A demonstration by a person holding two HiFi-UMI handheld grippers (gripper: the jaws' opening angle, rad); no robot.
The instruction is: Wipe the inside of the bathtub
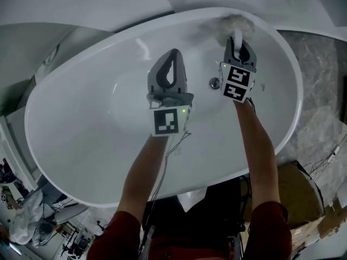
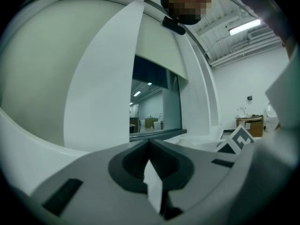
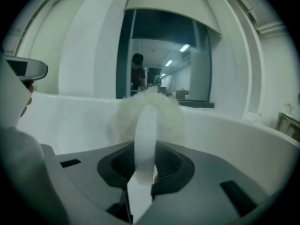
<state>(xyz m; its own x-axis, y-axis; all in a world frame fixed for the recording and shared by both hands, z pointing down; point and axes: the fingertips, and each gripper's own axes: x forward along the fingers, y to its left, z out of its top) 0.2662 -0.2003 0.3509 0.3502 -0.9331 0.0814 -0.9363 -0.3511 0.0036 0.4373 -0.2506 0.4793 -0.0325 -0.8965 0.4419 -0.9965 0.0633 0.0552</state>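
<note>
In the head view a white oval bathtub [image 1: 76, 123] fills the middle, with a metal drain [image 1: 215, 83] on its floor. My right gripper [image 1: 237, 40] reaches to the tub's far wall and is shut on the white handle [image 3: 146, 135] of a brush. Its fluffy white head [image 1: 230, 25] lies against the upper wall near the rim, and shows as a pale puff [image 3: 173, 116] in the right gripper view. My left gripper [image 1: 174, 52] hangs over the tub's middle, jaw tips together, holding nothing. In its own view the left gripper [image 2: 149, 143] points at the tub wall.
A cardboard box [image 1: 303, 194] stands on the marbled floor right of the tub. Cluttered gear [image 1: 32, 215] lies at the lower left. A dark window [image 3: 159, 55] sits beyond the tub rim, with a person [image 3: 137, 74] visible in it.
</note>
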